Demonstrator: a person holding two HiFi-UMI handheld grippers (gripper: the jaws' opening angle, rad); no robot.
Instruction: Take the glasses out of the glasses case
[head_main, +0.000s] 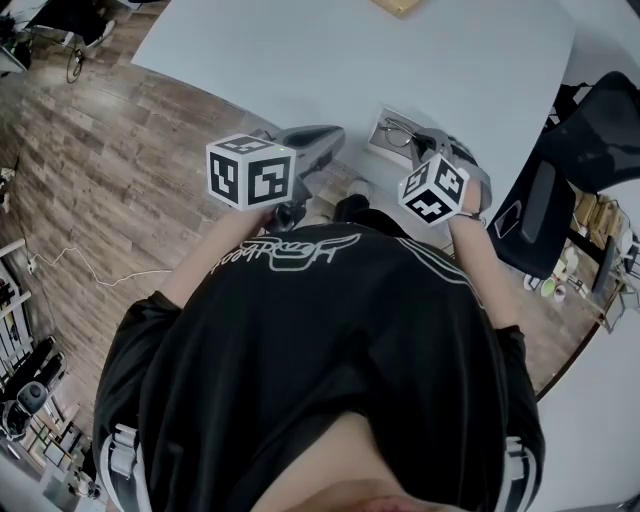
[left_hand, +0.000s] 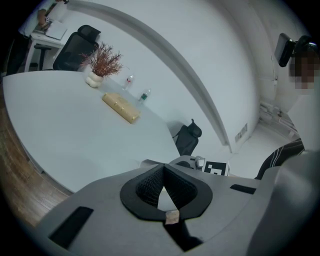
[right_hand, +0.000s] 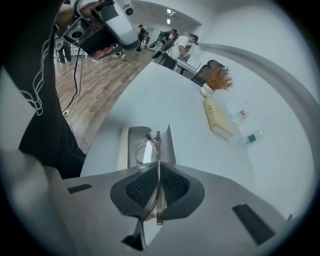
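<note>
An open pale glasses case (right_hand: 129, 145) lies near the front edge of the white table (head_main: 400, 60); in the head view the case (head_main: 378, 142) is just ahead of my right gripper (head_main: 425, 142). My right gripper (right_hand: 158, 176) is shut on thin wire-framed glasses (right_hand: 145, 148), pinching the frame edge-on. One lens loop sticks out past the pads, over the case. The glasses (head_main: 398, 130) show faintly above the case. My left gripper (head_main: 332, 138) hovers at the table edge left of the case. Its pads (left_hand: 150, 185) meet at the tips with nothing between them.
At the far side of the table stand a dried plant in a vase (right_hand: 218, 79), a long wooden box (right_hand: 216, 116) and small bottles (right_hand: 252, 136). A black office chair (head_main: 575, 165) is at the right. Wood floor (head_main: 110, 170) lies to the left. People stand far back in the room.
</note>
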